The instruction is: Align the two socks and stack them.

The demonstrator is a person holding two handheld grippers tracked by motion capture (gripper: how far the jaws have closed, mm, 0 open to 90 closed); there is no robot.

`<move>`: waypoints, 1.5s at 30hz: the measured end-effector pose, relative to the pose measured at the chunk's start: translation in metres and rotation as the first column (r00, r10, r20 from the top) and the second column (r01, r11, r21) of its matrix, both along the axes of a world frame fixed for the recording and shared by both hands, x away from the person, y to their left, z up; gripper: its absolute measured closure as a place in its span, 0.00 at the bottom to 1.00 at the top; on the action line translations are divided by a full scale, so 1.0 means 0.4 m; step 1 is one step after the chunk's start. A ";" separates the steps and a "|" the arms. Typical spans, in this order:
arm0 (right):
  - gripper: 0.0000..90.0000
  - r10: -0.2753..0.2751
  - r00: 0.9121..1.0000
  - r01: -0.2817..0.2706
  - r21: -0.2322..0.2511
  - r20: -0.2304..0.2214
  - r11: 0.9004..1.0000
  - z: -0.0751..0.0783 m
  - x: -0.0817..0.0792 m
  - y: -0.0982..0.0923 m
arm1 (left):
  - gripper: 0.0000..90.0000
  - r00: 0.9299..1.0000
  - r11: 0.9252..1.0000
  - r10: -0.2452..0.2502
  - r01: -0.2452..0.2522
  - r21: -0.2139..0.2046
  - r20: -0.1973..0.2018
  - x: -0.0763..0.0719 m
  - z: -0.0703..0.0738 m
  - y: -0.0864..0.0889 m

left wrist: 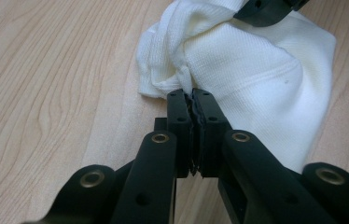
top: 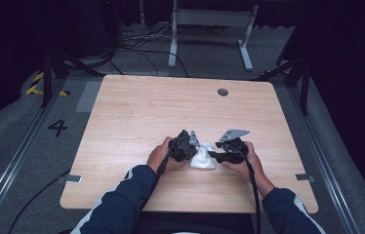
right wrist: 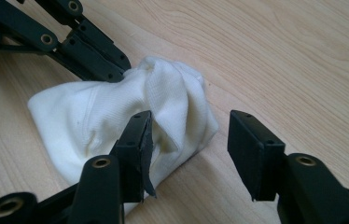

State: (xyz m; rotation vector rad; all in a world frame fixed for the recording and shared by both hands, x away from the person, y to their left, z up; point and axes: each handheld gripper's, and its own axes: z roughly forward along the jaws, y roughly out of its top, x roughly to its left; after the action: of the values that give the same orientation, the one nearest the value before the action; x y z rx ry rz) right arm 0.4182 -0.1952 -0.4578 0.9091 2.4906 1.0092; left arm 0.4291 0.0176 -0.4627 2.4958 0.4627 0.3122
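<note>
We see the left gripper (left wrist: 192,95) pinched tight on a bunched fold of the white cloth (left wrist: 256,79). Right gripper (right wrist: 189,133) is spread wide, one jaw touching the cloth (right wrist: 116,112), the other over bare table (right wrist: 280,56). Cloth sits between both grippers near the table's (top: 136,107) front edge; open wood lies beyond.

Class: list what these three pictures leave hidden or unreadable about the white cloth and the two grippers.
- High view: the white knitted cloth is small and partly covered by both grippers.
- Left gripper view: left gripper, shut on a fold, hides how much fabric it pinches.
- Right gripper view: the open right gripper covers the cloth's near edge.
</note>
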 end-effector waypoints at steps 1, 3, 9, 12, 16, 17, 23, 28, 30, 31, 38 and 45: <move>0.62 -0.004 1.000 0.004 -0.005 0.005 1.000 0.000 0.001 -0.002 | 0.96 1.000 1.000 -0.001 0.001 -0.001 -0.001 0.000 0.000 0.000; 0.74 0.009 1.000 -0.009 -0.016 0.002 1.000 -0.003 0.002 -0.005 | 0.96 1.000 1.000 -0.003 0.003 -0.003 -0.001 0.001 -0.001 0.001; 0.88 0.046 0.999 -0.046 -0.030 -0.018 0.998 -0.020 0.004 0.006 | 0.94 1.000 1.000 0.001 -0.001 -0.009 -0.002 0.003 -0.002 0.003; 0.87 0.050 0.999 -0.050 -0.027 -0.021 0.998 -0.020 0.005 0.004 | 0.90 1.000 1.000 0.003 -0.004 -0.015 -0.002 0.004 0.001 0.009; 0.82 0.043 0.999 -0.043 -0.038 -0.004 0.998 -0.013 0.002 0.002 | 0.83 1.000 0.999 0.001 -0.001 -0.033 -0.006 -0.001 0.016 0.027; 0.81 0.040 0.999 -0.039 -0.038 0.001 0.998 -0.010 0.001 -0.001 | 0.82 1.000 0.999 -0.004 0.003 -0.036 -0.011 -0.002 0.019 0.032; 0.74 0.048 0.999 -0.048 -0.026 0.016 0.999 0.011 -0.009 -0.015 | 0.75 1.000 0.998 -0.008 0.008 -0.060 0.003 -0.026 0.049 0.077; 0.69 0.083 0.996 -0.082 -0.023 0.041 0.996 0.030 -0.027 -0.026 | 0.70 1.000 0.998 -0.018 0.019 -0.055 0.018 -0.057 0.061 0.122; 0.67 0.094 0.995 -0.093 -0.035 0.037 0.995 0.034 -0.033 -0.027 | 0.66 1.000 0.998 -0.006 0.007 -0.059 0.021 -0.065 0.062 0.139; 0.66 0.111 0.993 -0.110 -0.040 0.041 0.993 0.037 -0.038 -0.027 | 0.62 1.000 0.998 0.001 0.001 -0.055 0.026 -0.070 0.063 0.149; 0.58 0.169 0.984 -0.166 -0.071 0.049 0.984 0.049 -0.067 -0.033 | 0.47 0.999 1.000 0.018 -0.017 -0.021 0.049 -0.110 0.065 0.217; 0.51 0.181 0.982 -0.176 -0.099 0.052 0.979 0.046 -0.087 -0.050 | 0.40 0.997 1.000 0.032 -0.032 0.000 0.077 -0.141 0.064 0.268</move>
State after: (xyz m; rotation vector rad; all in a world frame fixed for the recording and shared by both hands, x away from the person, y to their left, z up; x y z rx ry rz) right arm 0.3835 -0.2151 -0.4392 0.6259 2.5794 0.9482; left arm 0.3729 0.1248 -0.4372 2.4694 0.4709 0.4199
